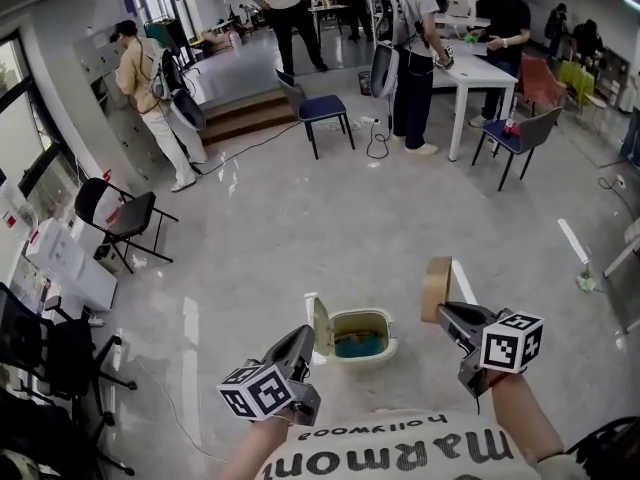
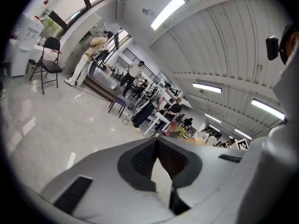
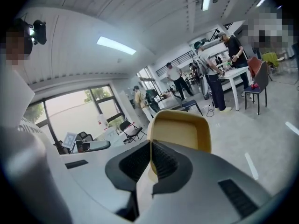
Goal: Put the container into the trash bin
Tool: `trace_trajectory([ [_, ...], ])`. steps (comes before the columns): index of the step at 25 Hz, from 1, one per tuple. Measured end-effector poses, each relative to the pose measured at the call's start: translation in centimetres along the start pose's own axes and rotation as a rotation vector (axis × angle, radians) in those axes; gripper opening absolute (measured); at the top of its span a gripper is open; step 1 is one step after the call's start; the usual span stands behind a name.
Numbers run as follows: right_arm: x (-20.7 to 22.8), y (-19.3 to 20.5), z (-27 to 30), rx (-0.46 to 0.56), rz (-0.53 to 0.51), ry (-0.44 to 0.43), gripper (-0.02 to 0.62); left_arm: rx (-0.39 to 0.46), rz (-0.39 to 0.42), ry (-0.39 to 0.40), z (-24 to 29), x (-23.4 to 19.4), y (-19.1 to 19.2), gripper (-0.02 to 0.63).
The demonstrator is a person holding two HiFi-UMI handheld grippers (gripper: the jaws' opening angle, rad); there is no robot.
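A cream trash bin (image 1: 372, 353) stands on the floor just ahead of me, its lid (image 1: 322, 326) tipped up at the left and blue-green stuff inside. My right gripper (image 1: 447, 313) is shut on the edge of a tan container (image 1: 436, 288), held upright above and to the right of the bin. In the right gripper view the container (image 3: 183, 129) stands up from the shut jaws of the right gripper (image 3: 150, 144). My left gripper (image 1: 304, 336) hangs beside the lid; in its own view the left gripper (image 2: 157, 142) is shut with nothing in it.
Grey shiny floor lies all round the bin. A blue chair (image 1: 322, 111) and a white table (image 1: 478, 71) with people stand far ahead. A black folding chair (image 1: 118, 216) and a white cabinet (image 1: 70, 268) are at the left, with an office chair (image 1: 40, 353) nearer.
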State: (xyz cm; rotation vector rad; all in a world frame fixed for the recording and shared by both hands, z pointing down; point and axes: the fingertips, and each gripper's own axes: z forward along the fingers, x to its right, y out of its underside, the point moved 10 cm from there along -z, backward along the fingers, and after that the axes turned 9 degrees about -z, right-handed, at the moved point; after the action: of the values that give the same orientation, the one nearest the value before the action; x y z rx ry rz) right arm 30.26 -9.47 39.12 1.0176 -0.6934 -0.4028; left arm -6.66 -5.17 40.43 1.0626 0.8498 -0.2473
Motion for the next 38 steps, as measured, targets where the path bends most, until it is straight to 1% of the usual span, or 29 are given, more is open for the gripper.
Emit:
trace_trajectory([
  [5, 3.6, -1.1, 1.7, -0.016, -0.003, -0.047, 0.012, 0.035, -0.006, -0.051, 1.6, 0.4, 0.3, -0.011],
  [11, 5.3, -1.4, 4.6, -0.035, 0.004, -0.093, 0.012, 0.058, -0.011, -0.092, 2.9, -0.7, -0.4, -0.011],
  [16, 6.3, -1.5, 5.3, -0.049, 0.011, -0.097, 0.012, 0.093, -0.04, -0.109, 3.5, -1.1, -1.0, -0.011],
  [20, 6.7, -1.8, 5.1, -0.048, 0.015, -0.094, 0.012, 0.102, -0.034, -0.112, 3.8, -1.0, -1.6, -0.011],
  [23, 6.9, -1.9, 5.6, -0.048, 0.015, -0.096, 0.012, 0.108, -0.045, -0.114, 3.9, -1.4, -1.6, -0.011],
  [27, 6.7, -1.7, 6.3, -0.044, 0.039, -0.086, 0.012, 0.073, -0.026, -0.113, 3.7, -1.8, -1.7, -0.011],
  [30, 6.3, -1.4, 7.1, -0.052, 0.056, -0.079, 0.012, 0.056, -0.032, -0.12, 3.4, -2.8, -2.1, -0.011],
  [35, 4.8, -1.2, 8.4, -0.046, 0.094, -0.035, 0.012, 0.02, -0.048, -0.107, 3.4, -4.8, -4.2, -0.011],
  [38, 3.4, -1.2, 8.7, -0.036, 0.104, -0.008, 0.012, -0.004, -0.035, -0.081, 3.4, -5.2, -5.9, -0.011],
])
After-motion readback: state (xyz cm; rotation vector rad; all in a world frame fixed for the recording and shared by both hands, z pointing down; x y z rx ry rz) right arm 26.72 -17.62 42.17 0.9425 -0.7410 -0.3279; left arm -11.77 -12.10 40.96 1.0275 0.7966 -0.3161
